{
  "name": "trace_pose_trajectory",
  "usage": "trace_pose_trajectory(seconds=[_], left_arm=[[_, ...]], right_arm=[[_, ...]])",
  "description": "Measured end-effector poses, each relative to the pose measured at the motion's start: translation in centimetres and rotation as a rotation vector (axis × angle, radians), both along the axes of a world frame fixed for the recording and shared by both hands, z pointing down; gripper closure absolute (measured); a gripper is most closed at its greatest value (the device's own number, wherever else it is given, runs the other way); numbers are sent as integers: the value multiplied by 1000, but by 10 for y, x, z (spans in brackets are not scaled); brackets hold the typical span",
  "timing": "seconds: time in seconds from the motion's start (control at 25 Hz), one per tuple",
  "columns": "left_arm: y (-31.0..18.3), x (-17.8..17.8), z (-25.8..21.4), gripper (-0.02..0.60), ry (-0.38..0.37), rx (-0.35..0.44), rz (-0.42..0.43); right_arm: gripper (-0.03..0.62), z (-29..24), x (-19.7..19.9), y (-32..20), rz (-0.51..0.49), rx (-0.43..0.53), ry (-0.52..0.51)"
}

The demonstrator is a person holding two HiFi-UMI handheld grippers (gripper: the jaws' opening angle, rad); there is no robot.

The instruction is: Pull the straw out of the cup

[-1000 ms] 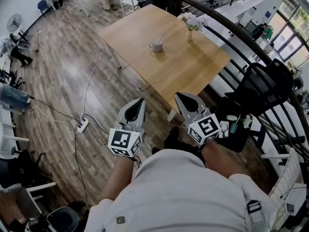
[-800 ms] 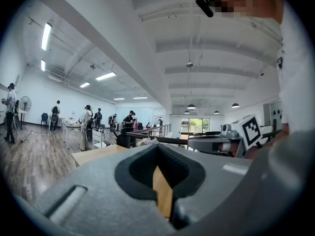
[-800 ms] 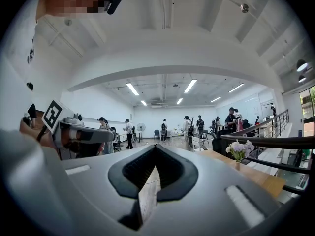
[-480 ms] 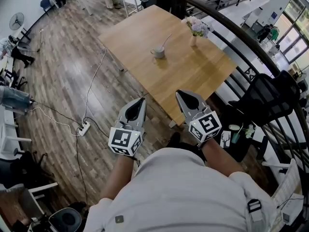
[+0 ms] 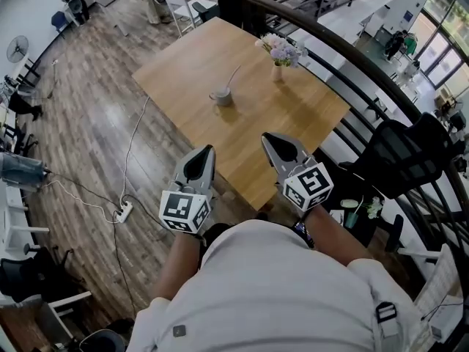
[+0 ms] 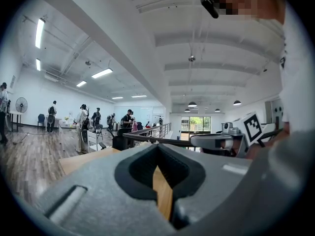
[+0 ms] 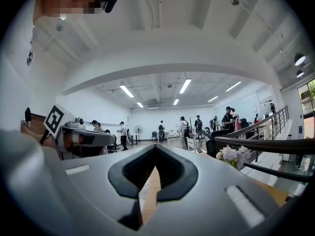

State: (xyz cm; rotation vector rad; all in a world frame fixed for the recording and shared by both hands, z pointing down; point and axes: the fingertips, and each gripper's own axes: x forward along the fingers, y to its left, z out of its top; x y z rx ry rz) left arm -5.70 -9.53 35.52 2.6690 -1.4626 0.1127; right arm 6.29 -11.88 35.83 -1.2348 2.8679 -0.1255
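A grey cup stands in the middle of the wooden table, with a pale straw leaning out of it toward the upper right. Both grippers are held level over the table's near edge, well short of the cup. My left gripper has its jaws together with nothing between them, and in the left gripper view its tips meet. My right gripper is shut and empty too, its tips touching. The cup is hidden in both gripper views.
A small vase of pale flowers stands on the table beyond the cup, also seen as flowers. A dark curved railing runs along the right. A black chair is at the right, cables and a power strip on the floor left.
The person has stepped toward the table. Both grippers have gone forward together, from over the floor to over the table's near edge; the cup is nearer. Jaws stayed together.
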Motion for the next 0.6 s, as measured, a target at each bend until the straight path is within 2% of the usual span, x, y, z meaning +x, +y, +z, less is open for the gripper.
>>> trace_pose_trajectory(seconds=[0.28, 0.6], left_arm=[[-31, 15, 9, 577, -2, -20, 15], [-76, 18, 20, 577, 15, -42, 59]], right_arm=[[585, 12, 22, -29, 30, -33, -15], [585, 26, 23, -65, 66, -77, -6]])
